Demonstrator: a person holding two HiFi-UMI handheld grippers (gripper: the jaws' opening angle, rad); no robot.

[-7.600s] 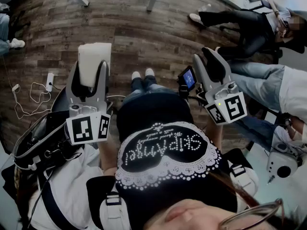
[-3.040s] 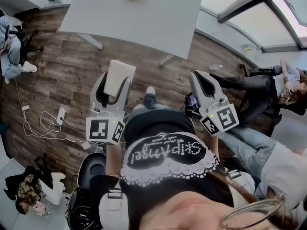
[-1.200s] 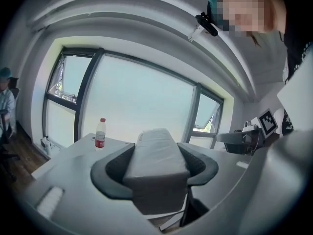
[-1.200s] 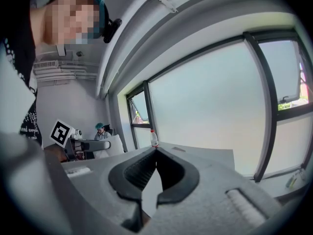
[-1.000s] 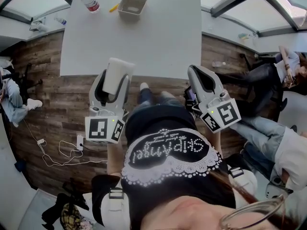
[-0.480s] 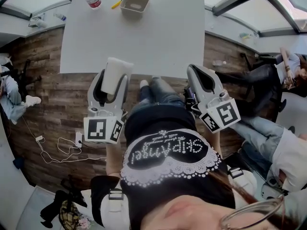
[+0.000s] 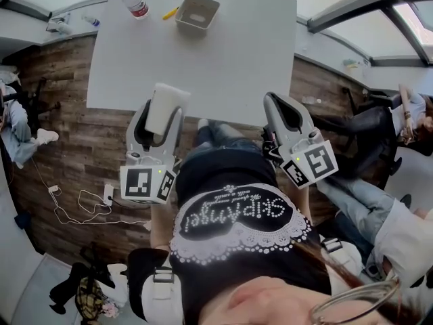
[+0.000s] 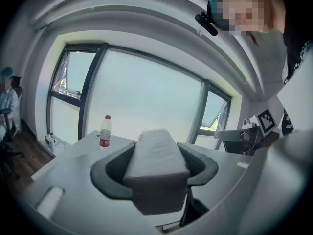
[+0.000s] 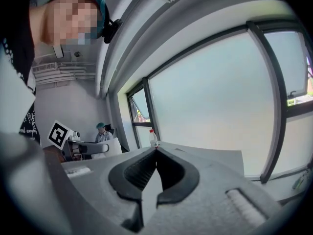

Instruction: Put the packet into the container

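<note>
White packet sits clamped between the left gripper's fingers, over the desk's near edge. The grey container stands at the desk's far edge. The right gripper's fingers are closed, empty, by the near edge.

Ahead of you stands a white bench; on its far left corner you have a clear bottle with a red cap and red label, upright; just beside it, near the far edge, lies a small yellow pen; around the bench runs a dark wooden floor; off the near left corner a white cable loops beside a white power strip; a dark heap of bags lies closer to you; a seated person sits well off the right edge; tall windows rise beyond the far edge.
</note>
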